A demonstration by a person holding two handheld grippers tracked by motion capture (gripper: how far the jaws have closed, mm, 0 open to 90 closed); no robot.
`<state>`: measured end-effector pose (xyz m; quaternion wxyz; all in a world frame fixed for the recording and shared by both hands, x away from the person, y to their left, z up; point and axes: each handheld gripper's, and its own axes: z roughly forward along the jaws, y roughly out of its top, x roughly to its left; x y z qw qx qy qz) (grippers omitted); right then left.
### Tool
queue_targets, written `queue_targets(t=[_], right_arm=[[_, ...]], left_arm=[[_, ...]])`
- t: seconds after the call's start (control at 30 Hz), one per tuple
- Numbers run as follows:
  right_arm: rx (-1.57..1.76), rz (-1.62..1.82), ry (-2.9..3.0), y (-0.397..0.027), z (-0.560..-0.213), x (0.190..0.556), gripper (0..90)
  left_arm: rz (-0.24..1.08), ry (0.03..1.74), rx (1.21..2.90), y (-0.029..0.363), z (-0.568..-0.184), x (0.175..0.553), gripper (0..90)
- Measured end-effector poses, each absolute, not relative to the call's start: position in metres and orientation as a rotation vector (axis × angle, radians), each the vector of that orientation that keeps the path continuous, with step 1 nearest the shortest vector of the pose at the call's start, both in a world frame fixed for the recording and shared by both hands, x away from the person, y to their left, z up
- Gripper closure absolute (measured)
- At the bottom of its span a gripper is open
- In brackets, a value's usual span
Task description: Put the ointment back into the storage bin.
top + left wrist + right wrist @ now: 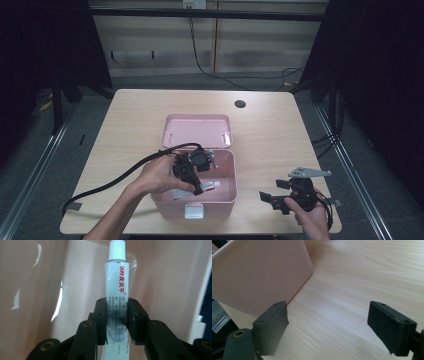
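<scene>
**Ana:** Black pads of the left claw [117, 322] are pinching an ointment tube [117, 290] around its lower body, so the tube is standing up between them with its white screw cap [116, 250] pointing away from the camera. Its clear wrapper is catching the light.

**Ben:** So the grip is made. Where is the tube sitting in relation to the box?

**Ana:** From the high view, the left claw [198, 189] is reaching down inside the pink storage box [227, 199], and the tube [210, 186] is hanging low in it, over the pink floor. Whether it is touching the floor I cannot tell.

**Ben:** And the lid?

**Ana:** The lid [197, 131] is standing open behind the box, toward the far side of the bench [270, 135]. A white latch [193, 211] is showing on the near wall.

**Ben:** What is the right claw doing?

**Ana:** The right claw [329, 327] is gaping wide with nothing in it, hovering over bare wood just beside the box's outer wall [259, 275]. In the high view that right claw [274, 199] is waiting near the bench's front right corner.

**Ben:** My reading: picking up is finished and the tube is about halfway through placement.

**Ana:** Agreed. Letting go is not yet done, and the lid is probably going to need closing afterwards.
</scene>
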<state>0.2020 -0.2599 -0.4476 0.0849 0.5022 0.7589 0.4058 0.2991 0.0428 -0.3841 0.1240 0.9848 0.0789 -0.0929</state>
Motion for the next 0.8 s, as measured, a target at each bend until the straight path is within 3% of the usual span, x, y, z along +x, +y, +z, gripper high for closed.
queue_targets(t=[0.8], right_arm=[[1.489,1.206,2.264,-0.26,-0.448,0.202,16.3]], left_arm=[[-0.324,0.116,2.9,0.034,-0.407,0.301,71.3]])
